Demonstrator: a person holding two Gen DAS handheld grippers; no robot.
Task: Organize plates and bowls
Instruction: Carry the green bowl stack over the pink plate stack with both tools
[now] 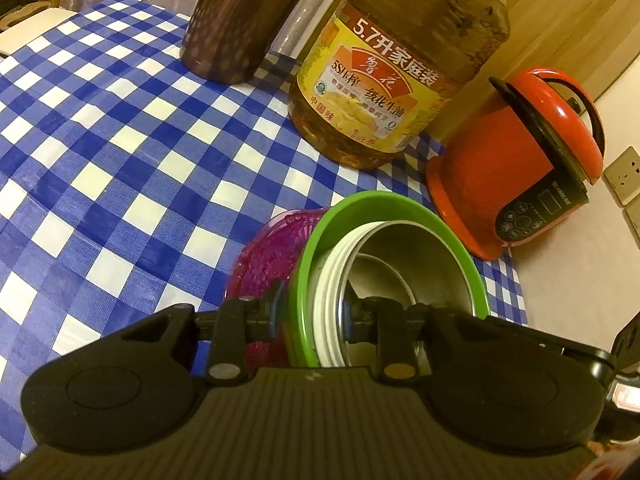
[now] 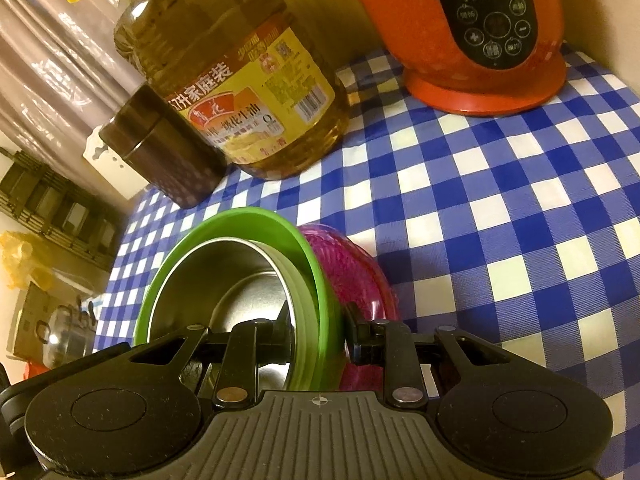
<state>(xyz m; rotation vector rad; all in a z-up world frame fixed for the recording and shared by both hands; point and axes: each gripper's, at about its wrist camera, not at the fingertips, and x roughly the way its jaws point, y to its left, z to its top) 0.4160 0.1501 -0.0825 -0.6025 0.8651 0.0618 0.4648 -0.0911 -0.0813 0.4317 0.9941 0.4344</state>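
Green bowl [image 1: 400, 216] rim, clamped between both jaws

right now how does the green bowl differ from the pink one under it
The green bowl is smooth and opaque; the pink bowl is ribbed and see-through. The green bowl sits nested inside, holding a white-rimmed steel bowl; the pink bowl is outermost, at the bottom of the stack. Both are tilted together, and both grippers, left and right, clamp the stack's rims.
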